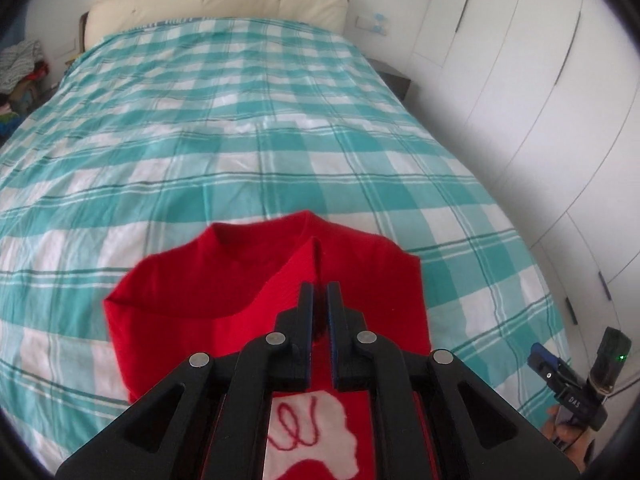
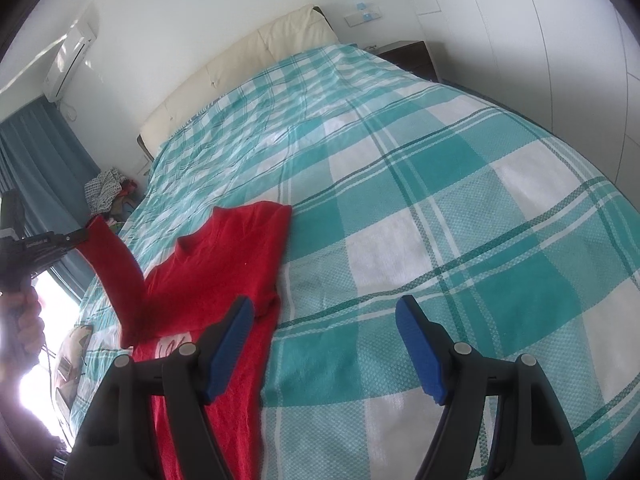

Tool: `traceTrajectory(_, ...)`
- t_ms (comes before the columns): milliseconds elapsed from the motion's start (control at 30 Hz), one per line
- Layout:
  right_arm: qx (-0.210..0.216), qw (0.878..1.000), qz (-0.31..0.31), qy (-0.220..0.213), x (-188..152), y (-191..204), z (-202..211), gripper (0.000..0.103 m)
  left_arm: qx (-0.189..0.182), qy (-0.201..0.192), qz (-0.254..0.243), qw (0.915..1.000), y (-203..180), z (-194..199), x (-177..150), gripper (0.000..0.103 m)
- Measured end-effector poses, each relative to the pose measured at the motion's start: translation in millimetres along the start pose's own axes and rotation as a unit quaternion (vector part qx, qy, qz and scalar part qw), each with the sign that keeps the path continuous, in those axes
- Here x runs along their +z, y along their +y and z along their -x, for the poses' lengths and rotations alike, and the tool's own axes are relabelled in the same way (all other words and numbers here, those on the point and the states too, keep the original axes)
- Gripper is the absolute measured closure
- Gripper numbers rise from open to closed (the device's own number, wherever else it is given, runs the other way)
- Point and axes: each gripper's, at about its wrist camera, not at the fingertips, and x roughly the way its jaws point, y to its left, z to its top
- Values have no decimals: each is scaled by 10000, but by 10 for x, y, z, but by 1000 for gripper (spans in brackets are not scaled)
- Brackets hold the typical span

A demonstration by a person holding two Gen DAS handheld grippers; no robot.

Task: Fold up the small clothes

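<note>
A small red sweater [image 1: 208,292] with a white patch on its front lies on the teal checked bedspread [image 1: 240,120]. My left gripper [image 1: 320,290] is shut on a red sleeve of the sweater and holds it lifted over the body. In the right wrist view the sweater [image 2: 224,264] lies left of centre, and the left gripper [image 2: 78,236] holds the raised sleeve [image 2: 114,272] at far left. My right gripper [image 2: 324,308] is open and empty, its left finger over the sweater's right edge, the other over bare bedspread [image 2: 440,208].
A cream headboard [image 1: 216,4] stands at the bed's far end. White wardrobe doors [image 1: 540,80] line the right side. A dark nightstand [image 2: 408,54] stands by the headboard. A pile of clothes [image 2: 106,192] and blue curtains [image 2: 36,168] are on the left.
</note>
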Motion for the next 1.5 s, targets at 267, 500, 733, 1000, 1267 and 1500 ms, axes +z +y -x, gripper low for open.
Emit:
traceTrajectory(267, 1, 10000, 7, -68, 17, -5, 47, 30, 433, -27, 358, 9984, 291, -5, -422, 18)
traceTrajectory(500, 73, 10000, 1, -3, 13, 15, 44, 30, 1878, 105, 792, 9790, 1290, 408, -1131, 13)
traceTrajectory(733, -205, 9996, 152, 107, -51, 31, -59, 30, 2446, -153, 1539, 9572, 1937, 620, -1908, 10)
traceTrajectory(1000, -482, 9987, 166, -27, -42, -48, -42, 30, 2642, -551, 1696, 9478, 2050, 879, -1924, 6)
traceTrajectory(1267, -527, 9986, -7, -20, -30, -132, -43, 30, 2340, -455, 1780, 9547, 1987, 765, -1870, 6)
traceTrajectory(1500, -467, 9989, 56, 26, -45, -106, -66, 30, 2414, -345, 1528, 9577, 1862, 697, -1848, 6)
